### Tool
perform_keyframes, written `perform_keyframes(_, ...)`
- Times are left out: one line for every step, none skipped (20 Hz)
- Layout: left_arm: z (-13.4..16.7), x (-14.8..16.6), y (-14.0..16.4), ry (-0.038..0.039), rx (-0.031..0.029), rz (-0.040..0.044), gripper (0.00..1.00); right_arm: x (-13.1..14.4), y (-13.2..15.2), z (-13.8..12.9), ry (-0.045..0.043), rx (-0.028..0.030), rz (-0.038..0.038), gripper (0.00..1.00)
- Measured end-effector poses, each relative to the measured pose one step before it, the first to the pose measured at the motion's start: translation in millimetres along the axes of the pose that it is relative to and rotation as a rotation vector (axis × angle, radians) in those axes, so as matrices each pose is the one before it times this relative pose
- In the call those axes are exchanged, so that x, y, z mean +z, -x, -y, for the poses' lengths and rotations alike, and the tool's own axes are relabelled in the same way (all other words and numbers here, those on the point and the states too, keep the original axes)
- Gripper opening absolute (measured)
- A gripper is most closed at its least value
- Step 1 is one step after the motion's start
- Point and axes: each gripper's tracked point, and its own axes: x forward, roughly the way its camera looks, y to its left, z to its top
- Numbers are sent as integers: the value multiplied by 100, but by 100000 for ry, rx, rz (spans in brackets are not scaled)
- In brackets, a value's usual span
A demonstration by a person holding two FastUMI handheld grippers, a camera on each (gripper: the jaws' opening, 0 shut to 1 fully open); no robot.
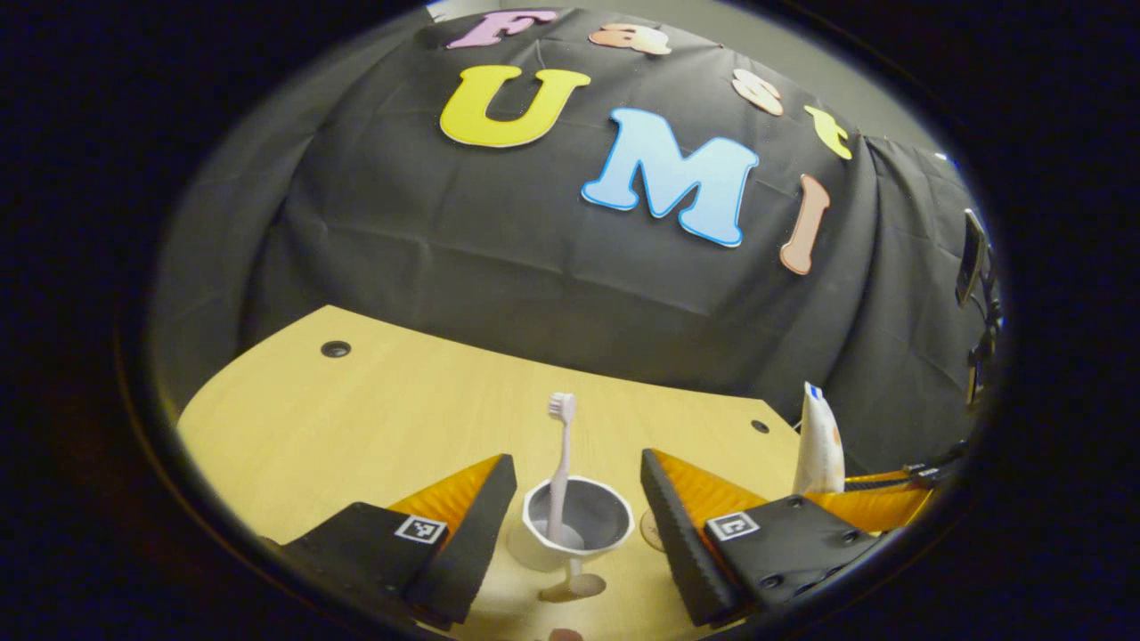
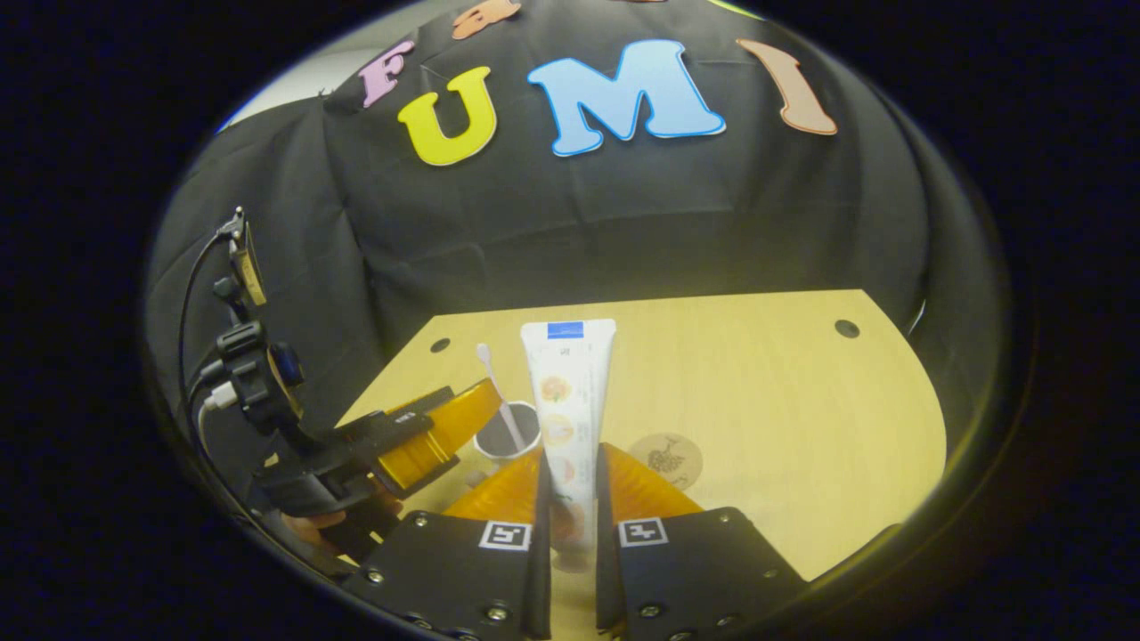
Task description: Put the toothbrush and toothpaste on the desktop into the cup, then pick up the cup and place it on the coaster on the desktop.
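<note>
Black cloth backed the wooden desk (image 1: 356, 418). Left tool (image 1: 577, 525) stood apart, flanking the cup (image 1: 579, 525) that held the upright toothbrush (image 1: 561, 463). Right tool (image 2: 570, 507) was clamped on the upright toothpaste (image 2: 570, 392), near the coaster (image 2: 666, 459).

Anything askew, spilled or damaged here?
Nothing stands out. The toothbrush stands in the cup, head up; the cup is upright between the open left tongs. The right tongs hold the toothpaste upright. The coaster lies flat.
</note>
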Motion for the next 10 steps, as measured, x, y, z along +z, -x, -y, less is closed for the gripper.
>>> perform_keyframes(-340,147,494,-424,843,-154,100,489,-378,-488,79,1253,1137,21)
perform_keyframes(-347,134,565,-34,754,87,99,658,-617,-429,-60,1418,1325,18)
perform_keyframes(-419,212,532,140,1109,327,100,488,-595,-498,-240,1471,1258,21)
perform_keyframes(-284,-20,490,638,464,-117,100,418,-606,-519,-341,1660,965,21)
perform_keyframes(-287,46,521,1167,587,-217,99,559,-627,-422,-209,1229,1153,24)
perform_keyframes(-261,9,487,1450,259,-156,99,599,-665,-420,43,941,1129,24)
perform_keyframes(-201,-21,422,1042,576,-349,99,329,-710,-422,55,859,962,21)
perform_keyframes(-268,-131,304,512,770,-115,96,301,-661,-481,30,1040,1063,21)
perform_keyframes(-211,39,277,550,436,42,96,386,-674,-390,156,895,841,21)
perform_keyframes(-255,-32,249,602,259,25,99,298,-915,-462,331,1179,875,21)
